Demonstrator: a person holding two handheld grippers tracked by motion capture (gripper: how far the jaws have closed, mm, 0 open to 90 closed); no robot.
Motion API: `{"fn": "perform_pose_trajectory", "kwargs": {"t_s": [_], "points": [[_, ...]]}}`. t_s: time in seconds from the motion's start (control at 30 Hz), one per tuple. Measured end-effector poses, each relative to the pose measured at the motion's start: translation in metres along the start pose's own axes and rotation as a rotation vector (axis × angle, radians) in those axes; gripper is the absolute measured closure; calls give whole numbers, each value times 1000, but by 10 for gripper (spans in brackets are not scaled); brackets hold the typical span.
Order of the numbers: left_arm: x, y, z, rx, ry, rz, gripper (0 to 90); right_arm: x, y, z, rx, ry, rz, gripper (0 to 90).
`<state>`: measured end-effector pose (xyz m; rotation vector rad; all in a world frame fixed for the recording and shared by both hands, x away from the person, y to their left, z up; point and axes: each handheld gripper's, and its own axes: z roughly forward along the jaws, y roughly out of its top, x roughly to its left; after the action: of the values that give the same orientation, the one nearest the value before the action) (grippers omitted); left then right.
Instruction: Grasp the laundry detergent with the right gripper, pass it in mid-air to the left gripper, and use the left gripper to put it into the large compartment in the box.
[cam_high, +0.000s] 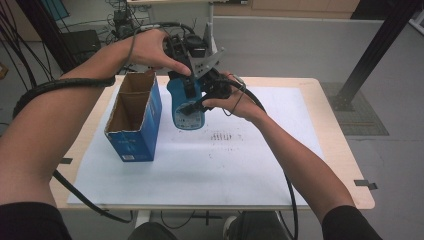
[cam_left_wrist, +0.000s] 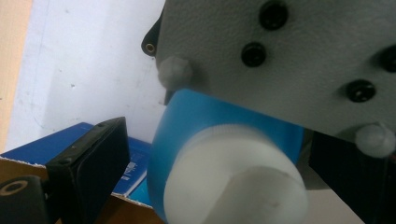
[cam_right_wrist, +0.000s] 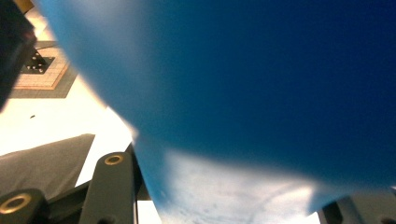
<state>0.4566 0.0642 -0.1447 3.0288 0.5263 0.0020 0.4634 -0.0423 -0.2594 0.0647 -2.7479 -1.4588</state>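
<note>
Clamped on the blue plastic bottle (cam_high: 188, 106), the right gripper (cam_high: 200, 104) holds it upright beside the open blue cardboard box (cam_high: 134, 118); the left gripper's (cam_high: 189, 82) jaws straddle its white cap (cam_left_wrist: 233, 179), apparently spread.

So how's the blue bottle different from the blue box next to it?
The blue bottle is rounded; the blue box is square-edged cardboard. The bottle is held up off the table between the grippers, while the box stands on the white sheet. The bottle wears a white cap; the box's top is open. Both are blue.
</note>
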Motion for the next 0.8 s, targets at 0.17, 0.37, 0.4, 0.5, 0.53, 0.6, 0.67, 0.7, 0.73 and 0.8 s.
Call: {"fn": "perform_pose_trajectory", "kwargs": {"t_s": [0.17,0.37,0.4,0.5,0.53,0.6,0.67,0.7,0.73,0.8], "points": [[1,-1,1,-3,-3,-5,58,0,0,1,-2,0,-9,439],[-1,1,2,2,-4,3,58,1,2,0,-18,-6,-4,439],[-1,1,2,2,-5,9,58,1,2,0,-18,-5,-3,439],[-1,1,2,2,-3,6,58,2,2,-1,-15,-5,-3,439],[-1,1,2,2,-3,6,58,2,2,-1,-14,-5,-5,439],[-2,1,2,-5,-4,0,58,2,2,-1,-13,-6,-6,439],[-2,1,2,-6,-5,0,59,2,2,-1,-13,-8,-7,439],[-2,1,2,-6,-5,0,59,2,2,-1,-13,-8,-7,439],[-2,1,2,-3,-5,1,59,2,3,-1,-13,-6,-6,439],[-3,0,2,-2,-2,1,59,3,3,-1,-13,-6,-4,439]]}}
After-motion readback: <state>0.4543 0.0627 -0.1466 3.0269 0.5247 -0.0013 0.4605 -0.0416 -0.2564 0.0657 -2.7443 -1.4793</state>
